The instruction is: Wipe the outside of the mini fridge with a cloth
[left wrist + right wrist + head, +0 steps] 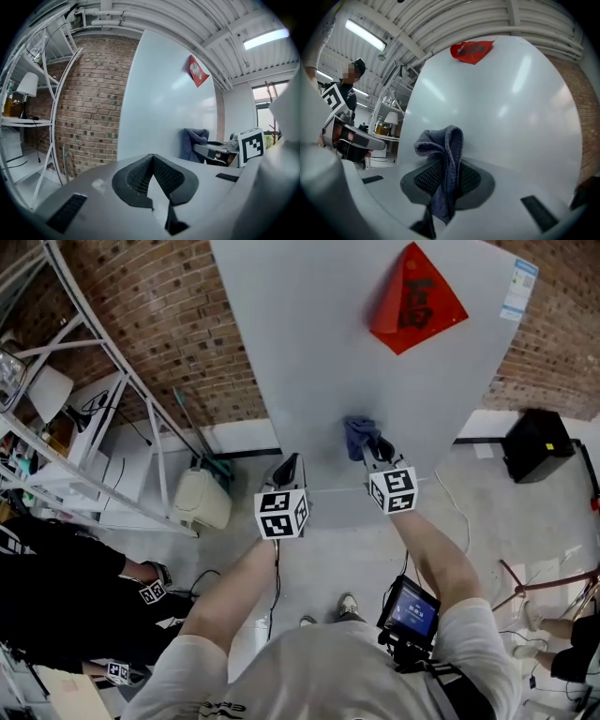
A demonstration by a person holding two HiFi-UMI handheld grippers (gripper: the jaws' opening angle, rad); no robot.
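The fridge (319,352) is a tall pale grey slab with a red diamond paper (415,298) near its top. A crumpled blue cloth (358,435) is pinched in my right gripper (375,451), which is shut on it and holds it against the fridge face. In the right gripper view the cloth (443,154) sticks up between the jaws, close to the fridge (511,117). My left gripper (289,465) hangs just left of it, shut and empty, its tips near the fridge's lower part. The left gripper view shows those closed jaws (151,159) with the cloth (193,143) off to the right.
A white metal shelf rack (103,362) stands at the left before a brick wall (178,324). A cream container (202,498) sits on the floor beside the fridge. A black box (539,444) lies at the right. A person in black (66,596) crouches at the lower left.
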